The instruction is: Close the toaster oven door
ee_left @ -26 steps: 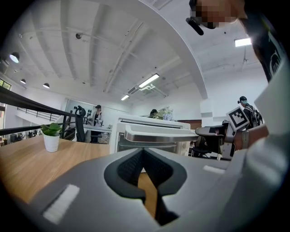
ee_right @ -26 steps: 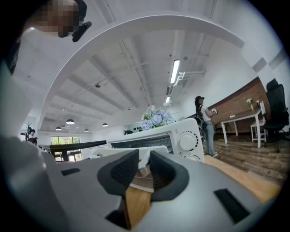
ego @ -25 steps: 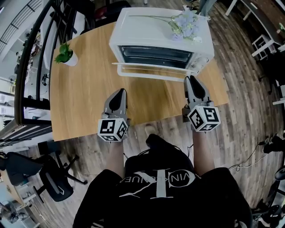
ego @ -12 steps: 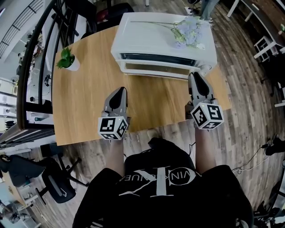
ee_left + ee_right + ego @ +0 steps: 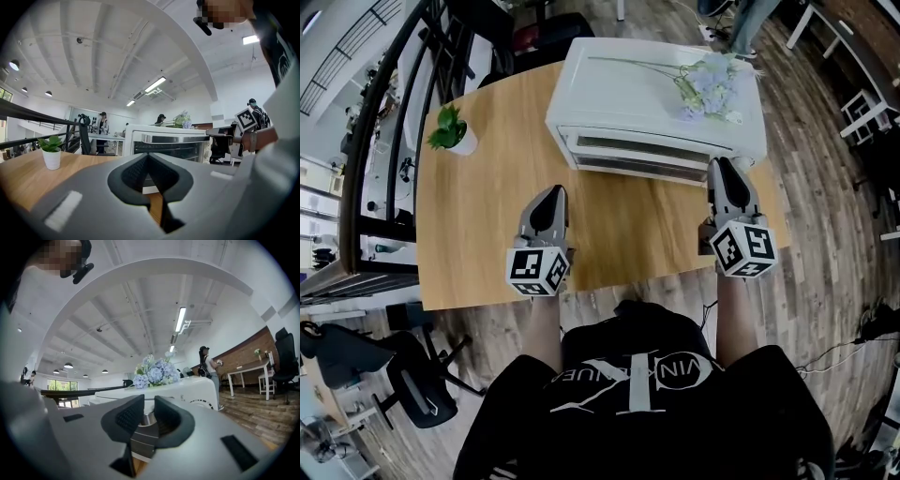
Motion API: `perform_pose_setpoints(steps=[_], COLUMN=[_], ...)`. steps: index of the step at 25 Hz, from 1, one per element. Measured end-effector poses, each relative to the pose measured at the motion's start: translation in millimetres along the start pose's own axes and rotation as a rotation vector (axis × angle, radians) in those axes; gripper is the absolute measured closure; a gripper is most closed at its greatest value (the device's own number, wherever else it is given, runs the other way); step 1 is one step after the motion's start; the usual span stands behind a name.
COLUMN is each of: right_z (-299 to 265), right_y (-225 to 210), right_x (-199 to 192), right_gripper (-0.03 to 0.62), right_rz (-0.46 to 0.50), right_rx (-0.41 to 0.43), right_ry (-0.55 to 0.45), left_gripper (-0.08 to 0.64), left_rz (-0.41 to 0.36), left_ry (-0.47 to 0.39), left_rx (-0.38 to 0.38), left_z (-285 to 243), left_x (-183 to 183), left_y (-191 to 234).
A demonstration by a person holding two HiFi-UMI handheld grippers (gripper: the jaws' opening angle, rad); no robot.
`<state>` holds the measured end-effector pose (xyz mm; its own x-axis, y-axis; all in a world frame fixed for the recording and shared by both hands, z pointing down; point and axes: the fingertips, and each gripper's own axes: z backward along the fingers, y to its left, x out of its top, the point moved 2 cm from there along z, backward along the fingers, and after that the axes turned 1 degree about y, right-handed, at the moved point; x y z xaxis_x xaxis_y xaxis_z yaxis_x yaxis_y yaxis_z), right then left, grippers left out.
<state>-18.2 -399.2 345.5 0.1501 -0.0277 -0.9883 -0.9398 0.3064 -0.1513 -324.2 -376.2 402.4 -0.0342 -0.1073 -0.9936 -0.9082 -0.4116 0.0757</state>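
Note:
The white toaster oven (image 5: 656,94) stands at the back of the wooden table (image 5: 478,225), with its glass door (image 5: 637,155) swung up almost flush with the front. My right gripper (image 5: 727,171) is at the door's right end. In the right gripper view its jaws (image 5: 149,404) stand a narrow gap apart, and the metal door handle (image 5: 150,419) shows just beyond the tips. My left gripper (image 5: 549,202) hovers over the table in front of the oven, apart from it. Its jaws (image 5: 147,157) are shut on nothing and face the oven front (image 5: 168,143).
Artificial blue flowers (image 5: 708,80) lie on the oven's top. A small potted plant (image 5: 450,131) stands at the table's back left. A black railing runs along the left, an office chair (image 5: 403,375) is below the near table edge, and people stand in the background.
The oven door has swung up from lying open to almost closed. My right gripper rose and moved forward with it. The left gripper stayed put.

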Motion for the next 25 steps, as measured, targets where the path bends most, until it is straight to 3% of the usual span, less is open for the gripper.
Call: perform_pose_setpoints(steps=[25], right_z=[18], right_y=[14], right_x=[7], right_gripper=[0.520], right_rz=[0.009], right_rx=[-0.016], right_ry=[-0.044], left_gripper=[0.550], left_rz=[0.009], left_ry=[-0.048], left_rx=[0.029], left_z=[25], left_x=[5], left_y=[17])
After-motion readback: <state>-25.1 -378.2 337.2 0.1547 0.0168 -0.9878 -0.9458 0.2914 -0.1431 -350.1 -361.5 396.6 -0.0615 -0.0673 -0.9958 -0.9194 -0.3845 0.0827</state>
